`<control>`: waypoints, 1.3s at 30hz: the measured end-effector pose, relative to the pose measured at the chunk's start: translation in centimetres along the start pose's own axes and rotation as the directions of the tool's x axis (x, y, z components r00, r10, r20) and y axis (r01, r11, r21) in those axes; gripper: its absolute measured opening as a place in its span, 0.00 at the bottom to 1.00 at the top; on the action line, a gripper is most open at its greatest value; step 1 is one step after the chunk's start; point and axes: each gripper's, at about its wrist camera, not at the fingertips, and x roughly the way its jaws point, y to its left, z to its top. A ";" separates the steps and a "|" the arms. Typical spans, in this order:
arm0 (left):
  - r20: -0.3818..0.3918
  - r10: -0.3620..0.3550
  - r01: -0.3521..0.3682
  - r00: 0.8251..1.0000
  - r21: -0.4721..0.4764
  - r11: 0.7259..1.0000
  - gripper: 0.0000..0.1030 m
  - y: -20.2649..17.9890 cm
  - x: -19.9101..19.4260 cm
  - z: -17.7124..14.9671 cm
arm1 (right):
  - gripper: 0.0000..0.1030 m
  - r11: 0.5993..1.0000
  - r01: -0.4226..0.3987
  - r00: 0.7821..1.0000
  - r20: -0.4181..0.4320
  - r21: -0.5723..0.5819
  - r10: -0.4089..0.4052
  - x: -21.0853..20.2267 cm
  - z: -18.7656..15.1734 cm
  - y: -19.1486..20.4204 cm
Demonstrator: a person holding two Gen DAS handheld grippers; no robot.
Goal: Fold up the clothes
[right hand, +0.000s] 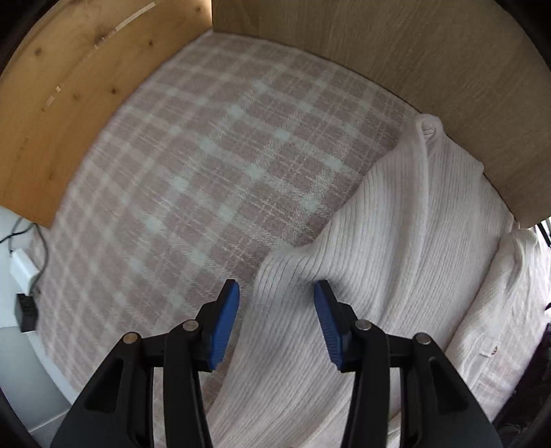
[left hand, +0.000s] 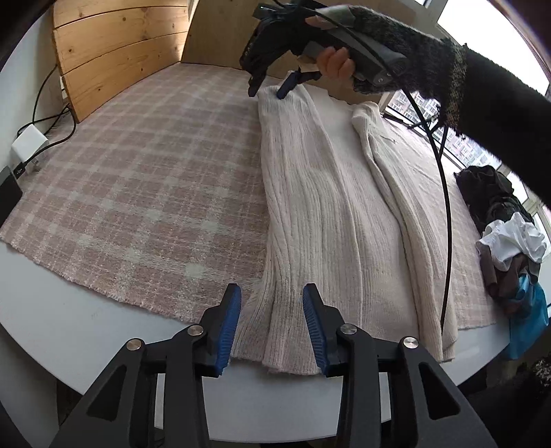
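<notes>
Left gripper (left hand: 272,324) spread wide and low, right gripper (right hand: 277,320) likewise apart, seemingly tilted downward

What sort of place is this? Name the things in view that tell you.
Probably a room in a flat: a table spread with a checked blanket, a cream knitted garment laid out on it, a heap of clothes waiting, and a window facing apartment blocks.

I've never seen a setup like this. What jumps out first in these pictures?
A long cream ribbed sweater lies stretched along a pink plaid blanket, with wooden panels behind. Two blue-padded tongs frame it: the left tongs open over its near hem, and the right tongs open over its far end, held by a hand in a dark knit sleeve. A heap of other clothes waits at the right edge.
</notes>
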 end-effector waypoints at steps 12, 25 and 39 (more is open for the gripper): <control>0.066 -0.021 0.009 0.998 0.174 0.985 0.08 -3.1 -2.2 0.2 | 0.08 0.976 -0.178 0.980 0.113 0.123 0.165 -2.0 -2.8 -6.8; -0.108 -0.049 0.097 0.993 0.495 0.863 0.12 -9.6 -0.1 -1.9 | 0.09 0.884 -0.330 0.939 0.207 0.332 0.273 -2.2 -11.0 -20.5; -0.120 -0.037 0.068 0.992 0.271 0.960 0.16 -2.6 -0.8 0.7 | 0.28 0.942 -0.278 0.934 0.282 0.190 0.219 -7.3 -13.4 -17.7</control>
